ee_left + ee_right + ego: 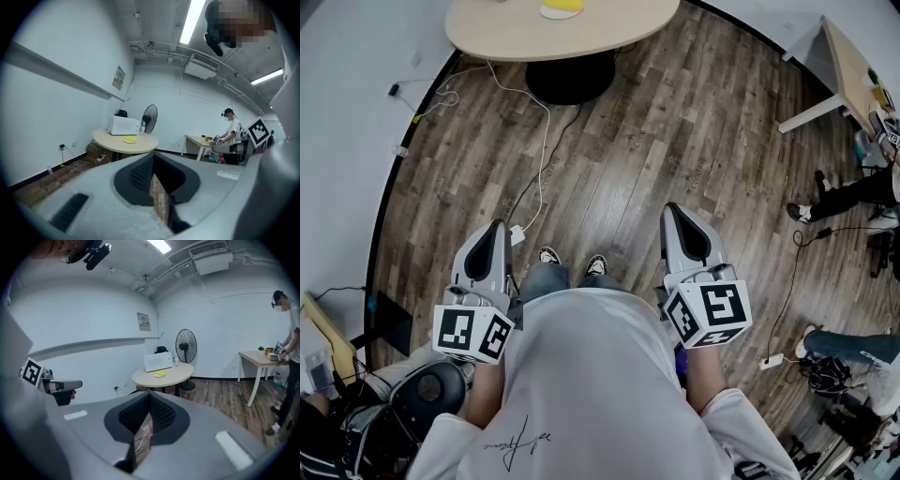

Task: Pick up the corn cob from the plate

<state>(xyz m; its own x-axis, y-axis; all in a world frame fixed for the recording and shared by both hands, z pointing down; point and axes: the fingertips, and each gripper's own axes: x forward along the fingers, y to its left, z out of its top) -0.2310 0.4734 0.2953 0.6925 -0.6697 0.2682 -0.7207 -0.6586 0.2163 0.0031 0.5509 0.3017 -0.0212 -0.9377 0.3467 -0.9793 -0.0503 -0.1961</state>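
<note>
Left tongs [153, 158]: held low in front of the wearer and tipped slightly downward; the jaws are brought together at the tips, nothing is gripped, and only a sliver of flooring is seen behind them.
Right tongs [149, 394]: held alongside the left pair and likewise tipped a little downward; the jaws are closed tip to tip and nothing is carried.
Marker cubes [473, 333]: one is fixed at the rear of each pair, close against the wearer's white shirt.
Shoes [548, 255]: seen in the head view between the two pairs of tongs.
Floor [628, 141]: dark wood planks, crossed by a white cable [546, 141] that is trailed from the worktop's foot toward the wearer.
Worktop [516, 33]: round and pale, carried on a black pedestal, set well apart from both tongs.
Plate [547, 13]: white, placed on the worktop in front of the microwave.
Corn cob [564, 5]: seen as a yellow shape lying on the plate, untouched and well apart from both tongs; finer detail cannot be made out.
Microwave [123, 125]: white, placed at the back of the worktop by the wall.
Fan [185, 347]: stood just beyond the worktop, beside the microwave.
Desk [260, 357]: set at the far right of the room, with a second person [231, 129] standing at it.
</note>
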